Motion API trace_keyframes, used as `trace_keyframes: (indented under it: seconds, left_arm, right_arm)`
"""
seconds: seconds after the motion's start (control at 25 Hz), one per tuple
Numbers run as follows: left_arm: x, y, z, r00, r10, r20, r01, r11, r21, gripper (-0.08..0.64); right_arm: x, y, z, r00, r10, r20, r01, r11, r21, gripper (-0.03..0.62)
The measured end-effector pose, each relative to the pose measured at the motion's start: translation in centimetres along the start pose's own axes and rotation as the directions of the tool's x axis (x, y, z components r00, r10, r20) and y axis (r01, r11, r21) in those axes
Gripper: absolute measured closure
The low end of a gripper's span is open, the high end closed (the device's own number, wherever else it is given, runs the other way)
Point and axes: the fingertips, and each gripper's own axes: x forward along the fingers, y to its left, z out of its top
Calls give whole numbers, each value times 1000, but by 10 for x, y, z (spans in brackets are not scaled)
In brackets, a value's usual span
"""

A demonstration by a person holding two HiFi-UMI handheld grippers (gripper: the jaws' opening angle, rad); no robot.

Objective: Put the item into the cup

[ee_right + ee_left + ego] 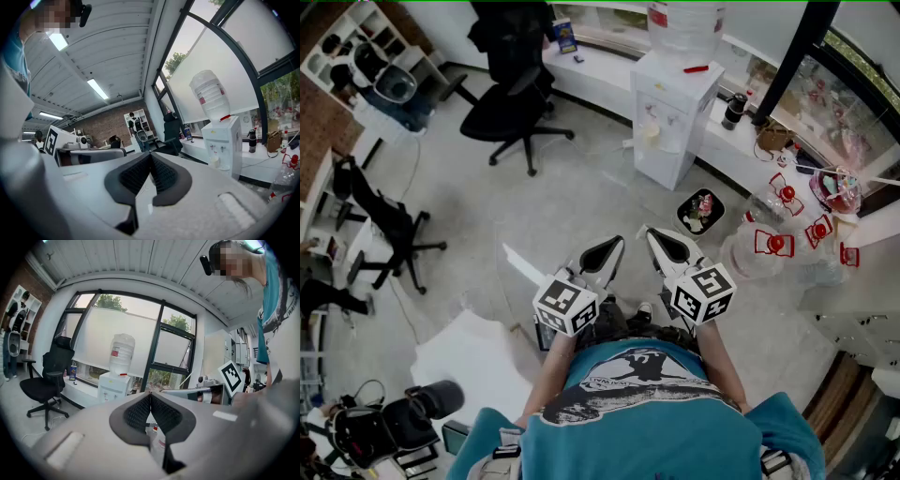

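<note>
In the head view my left gripper (614, 243) and right gripper (652, 233) are held side by side close to the person's chest, high above the floor. Both point forward toward the white water dispenser (673, 112). In the left gripper view the black pads of the left gripper (150, 394) meet at the tips with nothing between them. The right gripper (151, 155) looks the same in its own view, pads touching and empty. I cannot make out a cup or an item to put into it in any view.
A black office chair (511, 108) stands at the back left, another (389, 225) at the left. A small bin (700, 211) sits beside the dispenser. Big water bottles (769, 244) crowd the right. A counter (600, 70) runs under the windows, with a dark flask (733, 110).
</note>
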Motion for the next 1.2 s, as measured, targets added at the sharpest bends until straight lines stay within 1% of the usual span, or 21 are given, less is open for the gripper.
trace_keyframes:
  seconds: [0.32, 0.6, 0.8, 1.0, 1.2]
  left_arm:
    - [12, -5, -2, 1000, -23, -7, 23, 1000, 1, 560]
    - [20, -9, 0, 999, -26, -27, 26, 1000, 0, 561]
    - [24, -13, 0, 998, -34, -46, 34, 999, 7, 560]
    - [29, 0, -1, 997, -37, -63, 37, 999, 1, 560]
    - [49, 28, 2, 996, -59, -69, 58, 998, -21, 560]
  right_arm:
    - [-4, -12, 6, 999, -17, 32, 17, 1000, 12, 592]
    - [-4, -19, 5, 1000, -6, 31, 5, 1000, 24, 592]
    - [0, -33, 5, 999, -15, 37, 14, 999, 47, 592]
    - [8, -43, 0, 999, -30, 30, 27, 997, 78, 592]
    - [29, -65, 7, 997, -65, 27, 63, 994, 87, 592]
